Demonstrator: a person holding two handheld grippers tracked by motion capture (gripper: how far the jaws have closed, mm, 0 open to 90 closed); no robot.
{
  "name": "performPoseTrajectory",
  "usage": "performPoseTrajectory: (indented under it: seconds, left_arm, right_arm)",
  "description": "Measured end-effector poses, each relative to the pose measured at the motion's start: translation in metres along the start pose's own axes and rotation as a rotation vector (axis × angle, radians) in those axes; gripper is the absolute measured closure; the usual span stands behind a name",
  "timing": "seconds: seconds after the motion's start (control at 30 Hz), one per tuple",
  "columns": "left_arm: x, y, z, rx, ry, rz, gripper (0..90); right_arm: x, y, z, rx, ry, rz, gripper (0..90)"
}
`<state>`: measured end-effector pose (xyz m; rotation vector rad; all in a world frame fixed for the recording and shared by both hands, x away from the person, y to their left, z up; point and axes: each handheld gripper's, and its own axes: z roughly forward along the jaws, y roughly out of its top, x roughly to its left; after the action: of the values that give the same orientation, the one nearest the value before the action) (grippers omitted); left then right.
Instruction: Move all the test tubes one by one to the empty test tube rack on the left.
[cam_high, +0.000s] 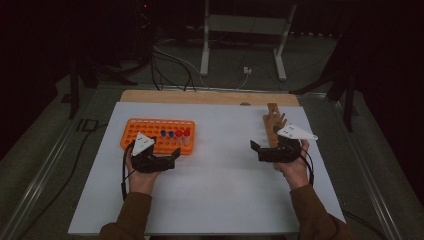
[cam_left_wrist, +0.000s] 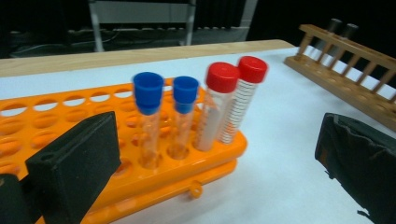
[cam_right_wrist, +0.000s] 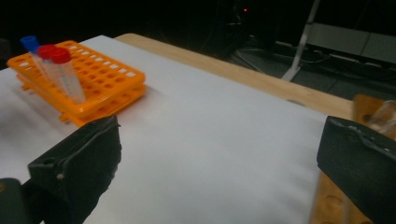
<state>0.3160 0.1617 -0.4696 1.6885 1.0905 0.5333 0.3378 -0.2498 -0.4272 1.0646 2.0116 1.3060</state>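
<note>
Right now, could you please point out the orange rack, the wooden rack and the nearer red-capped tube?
Orange rack (cam_left_wrist: 60, 105): left gripper view, on its holed top plate.
Wooden rack (cam_left_wrist: 348, 86): left gripper view, on its long side rail.
Nearer red-capped tube (cam_left_wrist: 222, 77): left gripper view, on its red cap.

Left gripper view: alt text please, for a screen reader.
An orange tube rack on a white table holds two blue-capped tubes and two red-capped tubes. The left hand-held gripper is open and empty in front of it; a wooden rack stands at right.
</note>
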Motion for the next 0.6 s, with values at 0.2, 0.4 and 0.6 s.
performPoseTrajectory:
  seconds: [0.2,0.4,0.6]
  left_arm:
    - [0.0,-0.003,0.0,-0.009,-0.016,-0.019,0.3]
    - [-0.001,-0.003,-0.003,-0.016,-0.001,-0.005,0.3]
    - [-0.003,-0.004,-0.004,-0.015,0.004,0.0,0.3]
  right_arm:
    - [-0.012,0.007,0.001,0.007,-0.048,-0.013,0.0]
    - [-0.031,0.013,0.005,0.022,-0.105,0.0,0.4]
    - [-0.052,0.019,0.01,0.029,-0.155,0.039,2.4]
